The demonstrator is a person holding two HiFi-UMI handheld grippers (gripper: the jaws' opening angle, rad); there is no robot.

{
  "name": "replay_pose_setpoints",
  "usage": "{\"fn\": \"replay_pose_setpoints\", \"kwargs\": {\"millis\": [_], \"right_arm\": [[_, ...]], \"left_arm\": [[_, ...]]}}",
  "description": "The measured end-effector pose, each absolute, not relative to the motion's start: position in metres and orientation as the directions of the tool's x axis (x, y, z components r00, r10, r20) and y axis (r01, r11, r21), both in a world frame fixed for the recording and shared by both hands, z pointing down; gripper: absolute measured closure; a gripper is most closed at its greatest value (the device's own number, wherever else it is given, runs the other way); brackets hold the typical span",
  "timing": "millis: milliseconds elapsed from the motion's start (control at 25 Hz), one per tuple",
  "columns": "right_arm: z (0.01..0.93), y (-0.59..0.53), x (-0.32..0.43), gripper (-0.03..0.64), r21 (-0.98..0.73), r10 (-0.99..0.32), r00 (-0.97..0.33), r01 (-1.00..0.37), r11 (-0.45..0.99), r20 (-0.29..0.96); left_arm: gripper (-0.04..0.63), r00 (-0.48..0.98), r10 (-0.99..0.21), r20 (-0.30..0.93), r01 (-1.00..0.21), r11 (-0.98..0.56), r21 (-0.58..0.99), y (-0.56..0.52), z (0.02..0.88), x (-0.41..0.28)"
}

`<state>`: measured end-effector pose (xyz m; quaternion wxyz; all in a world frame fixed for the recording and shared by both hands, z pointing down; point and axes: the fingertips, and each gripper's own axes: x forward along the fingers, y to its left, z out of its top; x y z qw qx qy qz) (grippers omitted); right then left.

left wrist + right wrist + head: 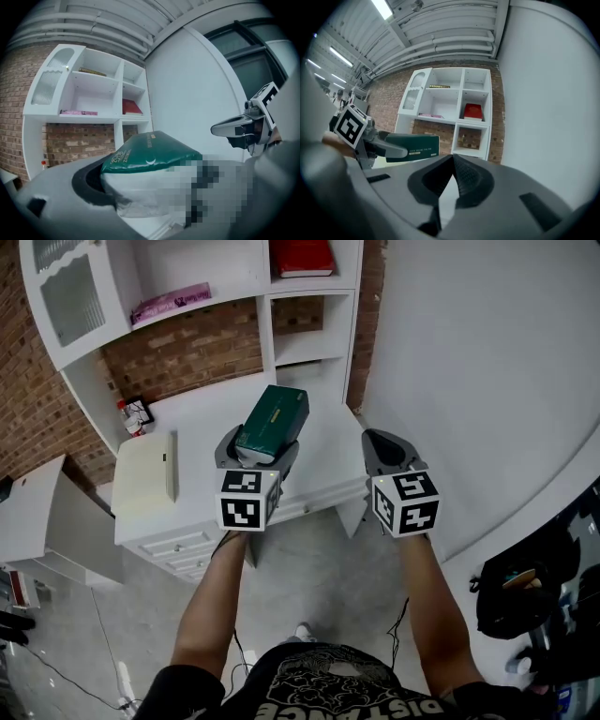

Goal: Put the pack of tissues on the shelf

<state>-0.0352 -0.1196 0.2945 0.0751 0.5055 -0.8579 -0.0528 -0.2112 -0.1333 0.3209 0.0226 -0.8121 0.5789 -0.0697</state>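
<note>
Open shelf bays [265, 334] ahead; left gripper [258, 448] clamps tissue pack [274, 416].

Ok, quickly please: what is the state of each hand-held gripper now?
Left hand-held gripper: closed on the green rectangular plastic pack of tissues.
Right hand-held gripper: closed, holding nothing.

The left gripper [149, 188] has its jaws closed on the green pack of tissues [150, 152], which fills the lower middle of the frame. Behind it at the left stands a white shelf unit [118, 93] against a brick wall [79, 140], with a pink item [78, 112] and a red book [131, 106] on its shelves. At the right edge hangs the right gripper [226, 129], before a white wall [187, 84].
</note>
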Motion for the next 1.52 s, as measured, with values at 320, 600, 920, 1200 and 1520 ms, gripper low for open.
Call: {"fn": "replay_pose_setpoints", "kwargs": {"millis": [320, 600, 920, 1200, 1520], "right_arm": [[0.293, -0.163, -0.054, 0.612, 0.165, -0.883, -0.464, -0.867, 0.470, 0.072], [0.297, -0.192, -0.063, 0.612, 0.169, -0.880, -0.470, -0.863, 0.475, 0.071], [0.306, -0.233, -0.060, 0.612, 0.156, -0.863, -0.501, -0.850, 0.504, 0.064], [0.310, -0.295, -0.043, 0.612, 0.150, -0.826, -0.561, -0.814, 0.562, 0.048], [0.303, -0.379, -0.023, 0.612, 0.136, -0.753, -0.657, -0.743, 0.656, 0.037]], "left_arm": [[0.138, 0.342, -0.936, 0.090, -0.928, -0.351, -0.123, -0.174, 0.326, -0.225], [0.138, 0.345, -0.935, 0.087, -0.927, -0.354, -0.122, -0.203, 0.328, -0.231], [0.138, 0.321, -0.942, 0.097, -0.933, -0.332, -0.137, -0.240, 0.332, -0.227], [0.138, 0.263, -0.960, 0.100, -0.950, -0.276, -0.149, -0.290, 0.336, -0.207], [0.138, 0.153, -0.982, 0.110, -0.972, -0.170, -0.163, -0.356, 0.331, -0.179]]}}
